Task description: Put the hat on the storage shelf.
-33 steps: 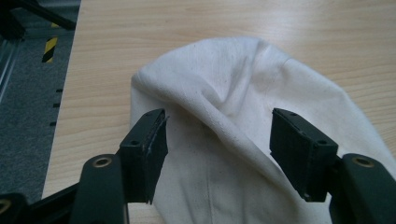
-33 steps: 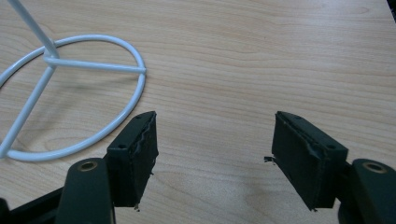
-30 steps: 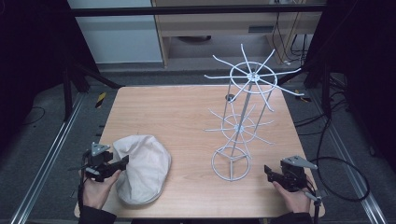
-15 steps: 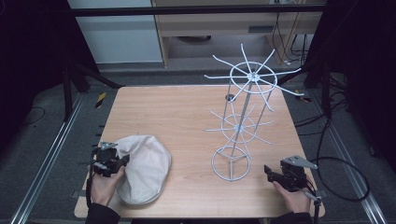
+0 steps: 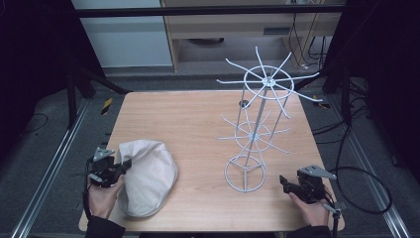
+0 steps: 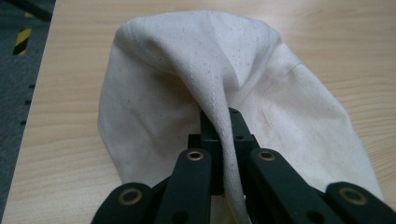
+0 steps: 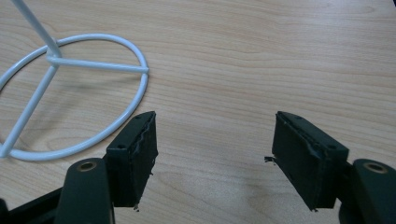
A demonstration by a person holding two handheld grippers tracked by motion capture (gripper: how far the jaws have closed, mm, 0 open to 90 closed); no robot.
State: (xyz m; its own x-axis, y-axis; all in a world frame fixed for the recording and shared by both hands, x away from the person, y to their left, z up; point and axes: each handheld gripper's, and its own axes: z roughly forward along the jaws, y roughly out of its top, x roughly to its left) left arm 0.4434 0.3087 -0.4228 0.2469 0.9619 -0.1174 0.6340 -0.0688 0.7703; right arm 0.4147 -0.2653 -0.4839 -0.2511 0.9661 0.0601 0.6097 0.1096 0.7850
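Cap (image 5: 148, 176): one piece, off-white woven cotton, soft and flat-crowned, speckled weave with visible seams; lies on the wooden table (image 5: 188, 119) at its near left corner, well to the left of the wire rack (image 5: 257, 124). A fold of its near edge is drawn up into a ridge.

Left gripper (image 5: 111, 168): black, two-jawed, hand-held; sits at the cap's left edge. Its jaws have just been closing and now stand pinched together on the raised fold of cloth, which runs up between them in the left gripper view (image 6: 219, 126).

Right gripper (image 5: 285, 182): black, hand-held, low over the table just right of the rack's base ring (image 7: 70, 98). Jaws spread wide with nothing between them; ribbed pads (image 7: 140, 154) show frayed edges.

Wire rack: white-coated metal, upright; circular base ring with crossbars, slanting posts, and two tiers of radiating spokes, the upper tier larger. Nothing hangs on it. It stands on the right half of the table, between the cap and the right gripper.

Table: pale wood-grain laminate, rounded corners, with a small dark hole (image 5: 243, 103) behind the rack.

Surroundings: metal rails (image 5: 54, 163) left of the table; cables (image 5: 366, 173) on the dark floor to the rack's right.
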